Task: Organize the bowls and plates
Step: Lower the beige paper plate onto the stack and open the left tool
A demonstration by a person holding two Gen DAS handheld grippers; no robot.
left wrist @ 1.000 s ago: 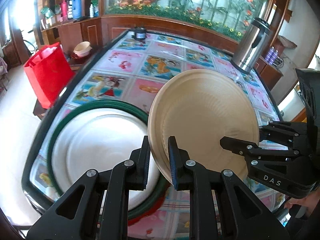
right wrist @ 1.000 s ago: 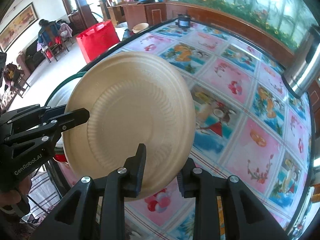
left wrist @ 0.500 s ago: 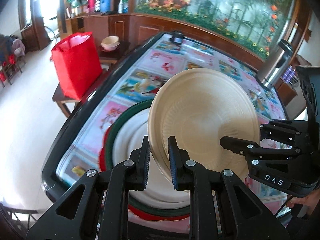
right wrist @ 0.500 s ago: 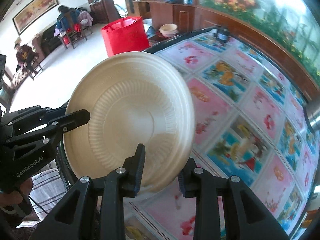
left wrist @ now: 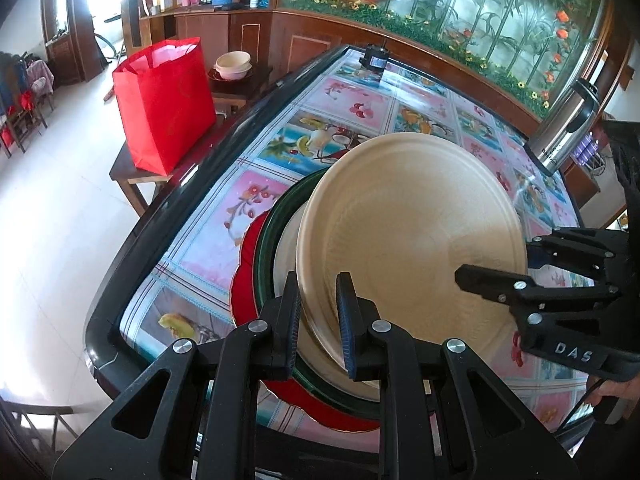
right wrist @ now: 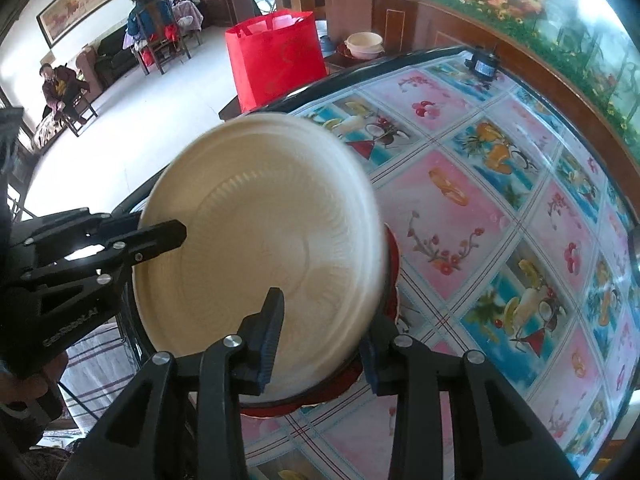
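Lettering "DAS" marks the right gripper (left wrist: 494, 264), jaws just opening, loose around the beige plate (left wrist: 408, 240) (tilted over stacked plates (left wrist: 266, 248)); left gripper (left wrist: 318, 320) clamps its rim

Plate (left wrist: 408, 240) was plain cream-beige w/ fine ribbed ring. Under it a white plate w/ dark green rim (left wrist: 266, 236), on a red scalloped mat (left wrist: 246, 264). Tablecloth (right wrist: 500, 208) was pink & blue squares w/ fruit, flower & drink prints; table edge (left wrist: 132, 248) black. Bag (left wrist: 164, 100) bright red. Both grippers (left wrist: 318, 320) (right wrist: 320, 332) black w/ blue pads.
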